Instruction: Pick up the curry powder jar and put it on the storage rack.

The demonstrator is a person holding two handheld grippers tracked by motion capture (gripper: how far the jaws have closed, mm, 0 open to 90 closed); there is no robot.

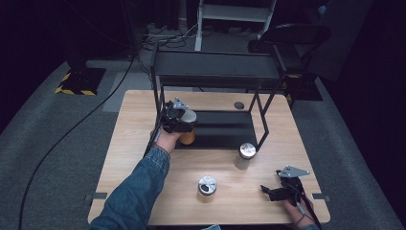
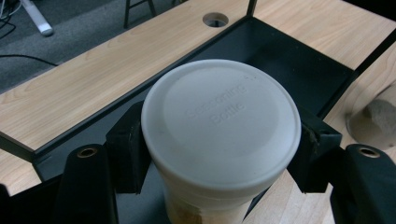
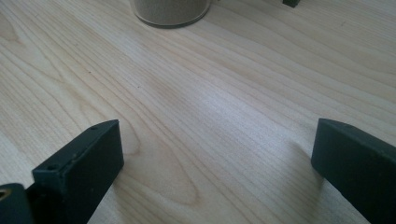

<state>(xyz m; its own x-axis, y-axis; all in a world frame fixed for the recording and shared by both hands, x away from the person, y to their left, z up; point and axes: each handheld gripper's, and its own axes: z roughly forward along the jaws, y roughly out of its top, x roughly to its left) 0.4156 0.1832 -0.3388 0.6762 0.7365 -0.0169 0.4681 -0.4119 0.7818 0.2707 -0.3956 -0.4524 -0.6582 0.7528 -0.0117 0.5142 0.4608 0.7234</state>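
A grey-white lid [image 2: 220, 123] sits closest to the lens in the left gripper view, embossed with the words "Seasoning Bottle". It caps a seasoning bottle [image 1: 188, 128] with orange-brown contents, pinched at both sides by the black jaws of the left gripper [image 1: 178, 118], which holds it at the front left corner of the rack.

By size: the wooden table [image 1: 143, 139] carries a black two-tier rack [image 1: 215, 69]. Two more jars stand in front of it, a silver-lidded jar [image 1: 244, 156] near the rack's front right leg and a second jar [image 1: 207, 188] nearer the person. The right gripper [image 1: 274, 191] rests low at the table's right front, jaws spread wide over bare wood.
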